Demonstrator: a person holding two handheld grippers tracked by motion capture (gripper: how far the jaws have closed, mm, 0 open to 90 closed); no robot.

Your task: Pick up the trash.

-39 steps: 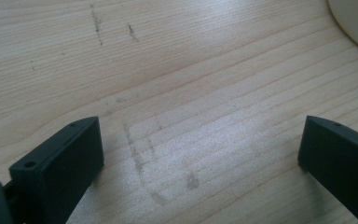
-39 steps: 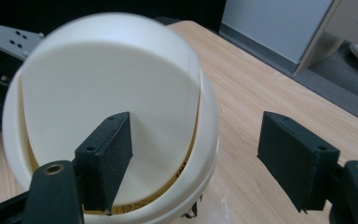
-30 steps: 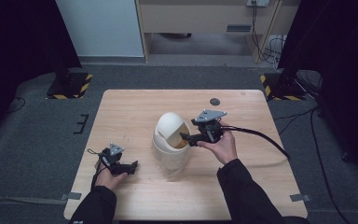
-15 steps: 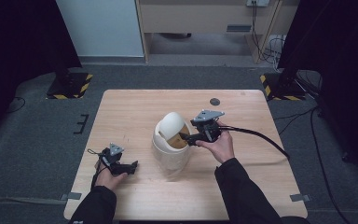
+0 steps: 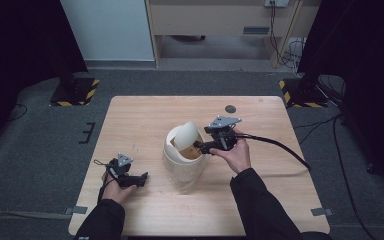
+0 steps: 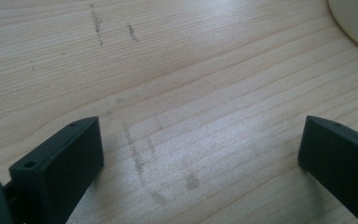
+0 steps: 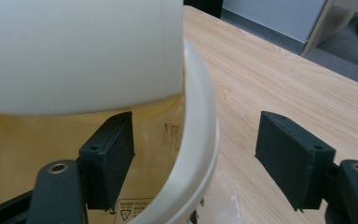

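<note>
At the centre of the high view stands a cream plastic swing-lid bin on the pale wooden table. The right gripper is at its mouth, jaws apart and straddling the round rim, 1 jaw inside beneath the tilted white flap. This looks like the reaching-in step; next it would need to clear the rim without snagging. At lower left the left gripper rests on the table, jaws wide apart and empty.

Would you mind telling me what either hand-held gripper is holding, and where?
Nothing is held. The right hand-held gripper straddles the bin's rim, jaws open; the left hand-held gripper is open over the table.
</note>
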